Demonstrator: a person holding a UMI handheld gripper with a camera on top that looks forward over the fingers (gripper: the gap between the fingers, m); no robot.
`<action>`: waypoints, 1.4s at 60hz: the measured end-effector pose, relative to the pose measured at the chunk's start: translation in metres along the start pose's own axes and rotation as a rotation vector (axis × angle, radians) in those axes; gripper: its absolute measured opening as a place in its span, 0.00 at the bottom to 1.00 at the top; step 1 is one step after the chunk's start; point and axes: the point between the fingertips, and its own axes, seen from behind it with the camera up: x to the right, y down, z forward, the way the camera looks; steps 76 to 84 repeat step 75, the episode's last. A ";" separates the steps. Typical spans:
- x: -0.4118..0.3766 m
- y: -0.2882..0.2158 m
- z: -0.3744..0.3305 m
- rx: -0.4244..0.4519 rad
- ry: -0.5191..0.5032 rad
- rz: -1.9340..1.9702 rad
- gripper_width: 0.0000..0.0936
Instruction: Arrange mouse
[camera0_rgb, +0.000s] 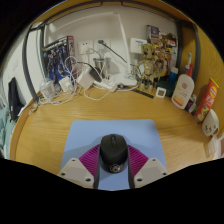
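A black computer mouse (112, 149) lies on a light blue mouse mat (84, 134) on a wooden desk (45, 125). My gripper (112, 160) is low over the mat with the mouse between its two fingers. Both magenta pads (90, 160) press against the mouse's sides with no gap showing. The rear of the mouse, with a round logo, faces me; its front points away toward the back of the desk.
Cables, adapters and a white power strip (88, 80) clutter the back of the desk against the wall. Bottles and packets (183, 90) stand at the right, and a white object (209, 122) lies near the right edge. Bare wood surrounds the mat.
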 end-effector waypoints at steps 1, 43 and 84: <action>-0.001 0.001 0.001 -0.003 -0.003 0.003 0.46; -0.038 -0.160 -0.224 0.188 0.026 0.031 0.92; -0.074 -0.137 -0.294 0.227 -0.018 -0.023 0.92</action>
